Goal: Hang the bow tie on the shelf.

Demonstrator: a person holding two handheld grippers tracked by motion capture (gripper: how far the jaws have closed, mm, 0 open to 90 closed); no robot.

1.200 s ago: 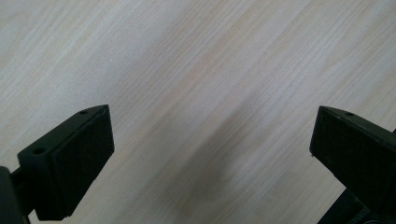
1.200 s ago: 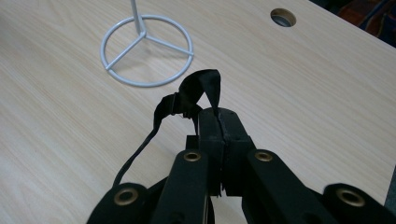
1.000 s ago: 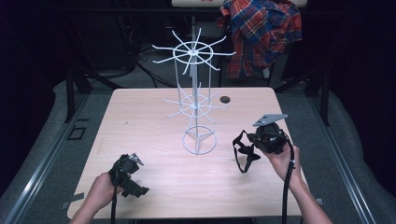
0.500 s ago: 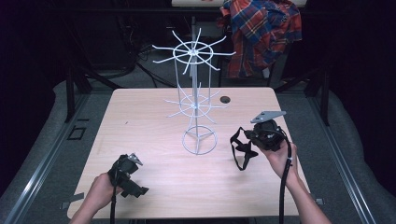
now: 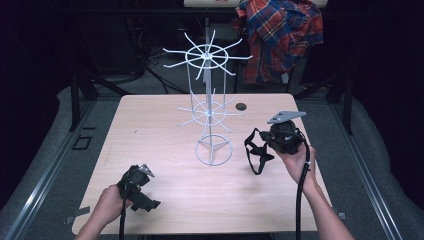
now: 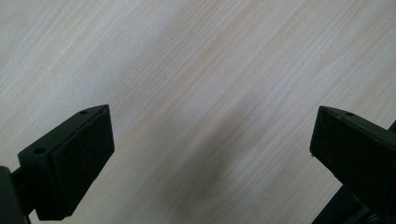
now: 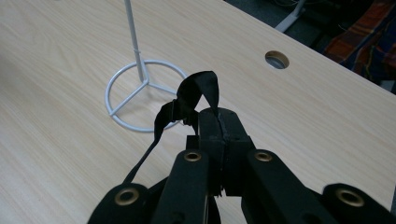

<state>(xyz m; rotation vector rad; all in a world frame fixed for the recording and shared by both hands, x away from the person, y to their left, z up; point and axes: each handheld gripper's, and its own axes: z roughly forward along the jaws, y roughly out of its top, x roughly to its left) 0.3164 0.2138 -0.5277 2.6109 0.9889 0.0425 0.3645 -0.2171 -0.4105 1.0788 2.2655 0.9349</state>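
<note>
Item: black strap [image 5: 256,150]. It is pinched between the clenched jaws of your right gripper [image 7: 219,122], hanging in loops above the table [image 5: 165,125], just beside the ring base of the white wire rack [image 5: 209,112].

Item: your left gripper [image 6: 210,154]. Its jaws are spread wide with nothing between them, low over bare wood at the near left, well apart from the rack.

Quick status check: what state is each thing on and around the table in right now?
Black strap: pinched in the right gripper, loop hanging over the table.
Left gripper: open, nothing between its jaws.
White wire rack: upright, hooks bare.
Plaid shirt: draped behind the table.
</note>
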